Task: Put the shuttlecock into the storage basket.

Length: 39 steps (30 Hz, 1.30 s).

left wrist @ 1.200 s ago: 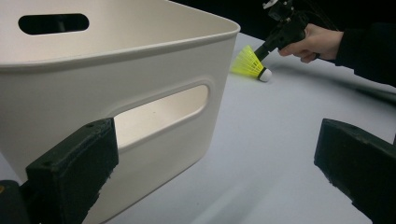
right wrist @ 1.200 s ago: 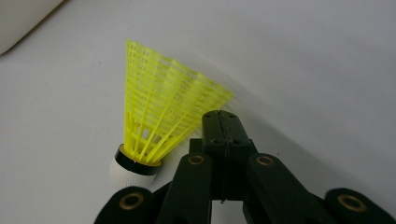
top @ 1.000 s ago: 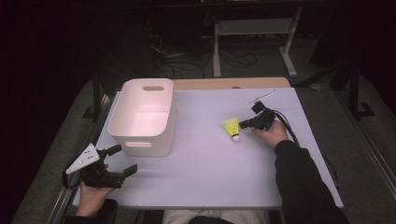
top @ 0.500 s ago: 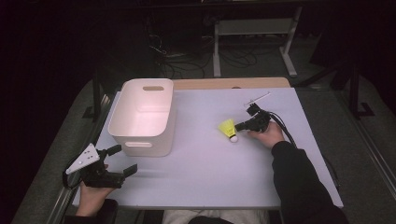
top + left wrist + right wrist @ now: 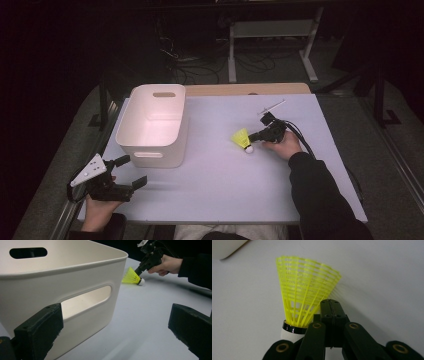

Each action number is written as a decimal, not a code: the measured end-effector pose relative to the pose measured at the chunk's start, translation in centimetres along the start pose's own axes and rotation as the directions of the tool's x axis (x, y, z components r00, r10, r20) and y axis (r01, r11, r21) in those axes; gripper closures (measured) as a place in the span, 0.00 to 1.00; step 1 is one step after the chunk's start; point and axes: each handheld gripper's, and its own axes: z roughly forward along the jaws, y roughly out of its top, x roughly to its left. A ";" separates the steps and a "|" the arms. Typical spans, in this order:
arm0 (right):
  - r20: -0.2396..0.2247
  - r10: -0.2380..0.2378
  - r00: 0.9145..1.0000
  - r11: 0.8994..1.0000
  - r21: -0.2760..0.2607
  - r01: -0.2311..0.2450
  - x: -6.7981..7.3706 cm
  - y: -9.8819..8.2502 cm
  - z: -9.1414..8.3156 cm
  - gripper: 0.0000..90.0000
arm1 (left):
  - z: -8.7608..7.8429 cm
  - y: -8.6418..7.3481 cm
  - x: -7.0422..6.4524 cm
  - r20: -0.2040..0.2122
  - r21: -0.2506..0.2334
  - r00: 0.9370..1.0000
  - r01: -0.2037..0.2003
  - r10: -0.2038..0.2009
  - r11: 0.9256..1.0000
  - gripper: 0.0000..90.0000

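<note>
Right gripper [image 5: 256, 136]: its jaws are pressing together on the thin skirt of the shuttlecock [image 5: 241, 138], pinching the mesh wall rather than the cork, likely because the skirt is giving the narrow tips an edge to bite on
Shuttlecock position: it is lying out on the white table [image 5: 225, 185], right of the bin [image 5: 152, 125] and well apart from it, cork end toward the person, skirt fanning away toward the bin; whether the cork is touching the table I cannot tell
Shuttlecock look: a neon-yellow plastic lattice skirt [image 5: 305, 287] is flaring out from a white rounded cork [image 5: 287, 333] ringed by a dark glossy band
Left gripper [image 5: 131, 172]: it is hovering at the near left corner with its jaws standing wide apart and nothing between them, seemingly waiting out of the way
Bin: the white tub is sitting open-topped and empty at the left, a slot handle [image 5: 86, 298] facing the left gripper, probably the place the shuttlecock is heading for
Judged step: the grasp is looking made, the carry across to the bin is not yet done
</note>
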 end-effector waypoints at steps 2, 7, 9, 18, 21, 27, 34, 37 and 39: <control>-0.001 -0.004 1.000 1.000 -0.001 0.004 0.2 0.1 0.0 0.99 | 0.0 0.0 0.0 0.000 0.000 1.000 0.001 -0.001 1.000 0.00; -0.005 -0.014 1.000 1.000 -0.009 0.014 0.3 0.3 0.0 0.99 | 0.0 0.0 0.0 0.000 0.001 1.000 -0.002 0.002 1.000 0.00; -0.009 -0.013 1.000 1.000 -0.006 0.013 0.5 0.3 0.0 0.99 | 0.0 0.0 0.0 0.000 0.000 1.000 -0.001 0.001 1.000 0.00; -0.017 -0.029 0.999 1.000 -0.004 0.029 0.9 0.5 0.3 0.99 | 0.0 0.0 0.0 0.000 0.000 1.000 0.001 -0.001 1.000 0.00; -0.019 -0.033 0.999 0.999 -0.003 0.032 1.0 0.5 0.3 0.99 | 0.0 0.0 0.0 0.000 -0.001 1.000 0.000 0.000 1.000 0.00; -0.022 -0.041 0.999 0.999 0.003 0.041 1.3 0.5 0.4 0.99 | 0.0 0.0 0.0 0.000 -0.001 1.000 0.001 -0.001 1.000 0.00; -0.028 -0.044 0.999 0.999 0.003 0.044 1.5 0.5 0.6 0.99 | 0.0 0.0 0.0 0.000 0.001 1.000 -0.001 0.001 1.000 0.00; -0.033 -0.051 0.998 0.999 0.003 0.051 1.6 0.6 0.6 0.99 | 0.0 0.0 0.0 0.000 -0.001 1.000 0.001 -0.001 1.000 0.00; -0.032 -0.058 0.998 0.998 0.003 0.058 1.7 0.6 0.6 0.99 | 0.0 0.0 0.0 0.000 -0.001 1.000 0.001 -0.001 1.000 0.00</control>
